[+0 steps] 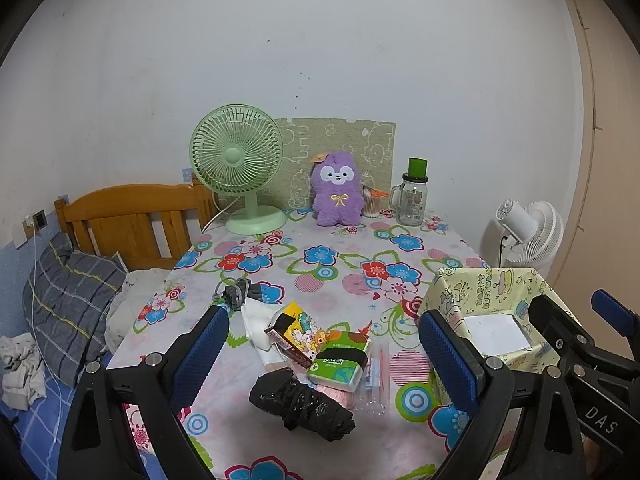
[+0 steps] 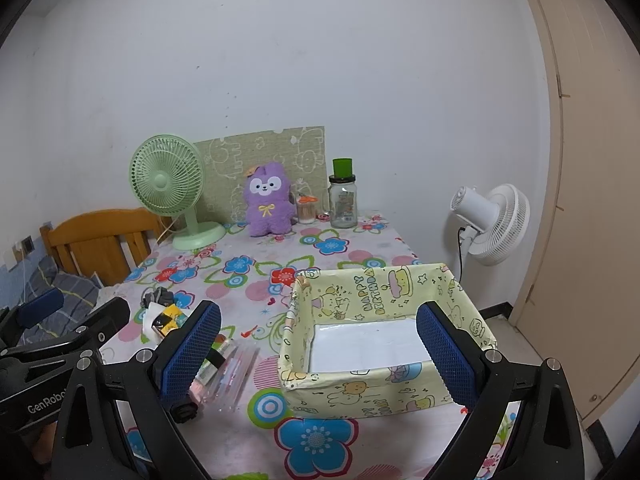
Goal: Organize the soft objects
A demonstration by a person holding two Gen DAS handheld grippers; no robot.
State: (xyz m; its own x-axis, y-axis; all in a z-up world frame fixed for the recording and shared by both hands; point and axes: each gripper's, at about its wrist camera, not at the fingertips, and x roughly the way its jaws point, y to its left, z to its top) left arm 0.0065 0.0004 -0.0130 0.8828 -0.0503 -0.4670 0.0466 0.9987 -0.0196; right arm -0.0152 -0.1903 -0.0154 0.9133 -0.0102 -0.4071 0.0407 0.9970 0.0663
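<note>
Both tongs gape empty: left tongs [image 1: 324, 344] above the tissue pack [image 1: 340, 364], right tongs [image 2: 318, 344] over the yellow box [image 2: 360, 392] at three o'clock.

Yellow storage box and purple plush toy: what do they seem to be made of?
Yellow storage box: probably cardboard or stiff fabric wrapped in glossy printed film; walls crease and sag slightly, with a white liner at the bottom. Purple plush toy: fuzzy synthetic pile, matte, with a smooth white face patch and a yellow stitched bow.
</note>
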